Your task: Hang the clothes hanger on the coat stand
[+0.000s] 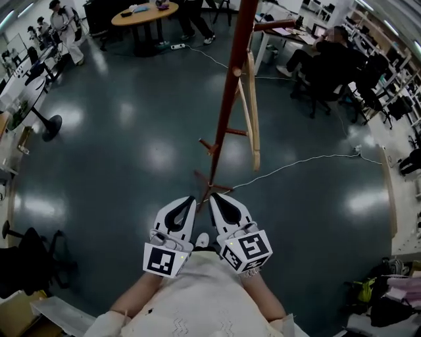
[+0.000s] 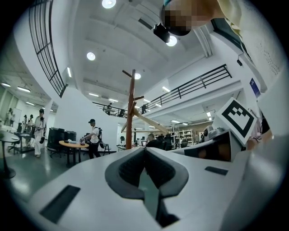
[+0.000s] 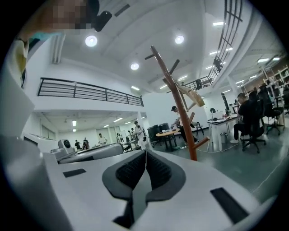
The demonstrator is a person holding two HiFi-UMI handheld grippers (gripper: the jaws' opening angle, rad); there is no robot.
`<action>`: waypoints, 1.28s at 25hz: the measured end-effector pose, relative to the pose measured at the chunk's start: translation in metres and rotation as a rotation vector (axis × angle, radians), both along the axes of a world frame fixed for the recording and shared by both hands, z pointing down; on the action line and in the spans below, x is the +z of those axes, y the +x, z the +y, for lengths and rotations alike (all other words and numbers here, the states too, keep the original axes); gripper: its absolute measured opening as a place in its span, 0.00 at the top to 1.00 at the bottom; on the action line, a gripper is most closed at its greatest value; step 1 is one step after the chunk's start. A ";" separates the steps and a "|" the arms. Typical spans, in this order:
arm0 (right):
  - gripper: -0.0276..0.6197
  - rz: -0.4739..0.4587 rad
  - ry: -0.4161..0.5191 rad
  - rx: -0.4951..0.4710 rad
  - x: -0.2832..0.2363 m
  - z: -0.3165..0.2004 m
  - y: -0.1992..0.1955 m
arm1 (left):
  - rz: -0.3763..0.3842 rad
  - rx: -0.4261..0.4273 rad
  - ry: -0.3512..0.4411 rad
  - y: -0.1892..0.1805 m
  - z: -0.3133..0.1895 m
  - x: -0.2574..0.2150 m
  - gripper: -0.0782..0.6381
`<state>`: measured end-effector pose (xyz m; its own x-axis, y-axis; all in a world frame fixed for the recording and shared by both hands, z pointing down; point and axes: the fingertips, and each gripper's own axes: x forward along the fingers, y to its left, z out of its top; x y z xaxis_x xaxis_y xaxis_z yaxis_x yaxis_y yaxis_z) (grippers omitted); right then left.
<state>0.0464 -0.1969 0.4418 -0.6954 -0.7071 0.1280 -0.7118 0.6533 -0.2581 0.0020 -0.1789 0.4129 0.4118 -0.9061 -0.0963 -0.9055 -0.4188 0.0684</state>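
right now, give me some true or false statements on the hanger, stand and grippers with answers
1. The hanger hangs on the stand. True.
2. The right gripper holds the hanger. False: its jaws are together with nothing between them, and the hanger is away on the stand.
3. The left gripper is shut and empty. True.
4. The stand lies flat on the floor. False: it stands upright on its feet.
5. A round table stands beyond the stand. True.
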 end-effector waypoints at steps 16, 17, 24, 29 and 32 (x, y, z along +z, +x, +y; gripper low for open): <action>0.93 -0.071 0.169 -0.107 -0.024 0.011 -0.014 | -0.033 0.003 -0.018 -0.005 -0.009 0.003 0.87; 0.93 -0.067 0.168 -0.106 -0.024 0.011 -0.015 | -0.031 0.002 -0.019 -0.006 -0.009 0.004 0.87; 0.93 -0.035 0.141 -0.098 -0.014 0.013 -0.021 | -0.015 0.020 -0.025 -0.007 -0.008 0.009 0.87; 0.93 -0.022 0.149 -0.107 -0.013 0.012 -0.023 | -0.004 0.032 -0.027 -0.003 -0.009 0.011 0.87; 0.93 -0.018 0.153 -0.108 -0.011 0.012 -0.023 | 0.004 0.024 -0.025 -0.005 -0.010 0.011 0.87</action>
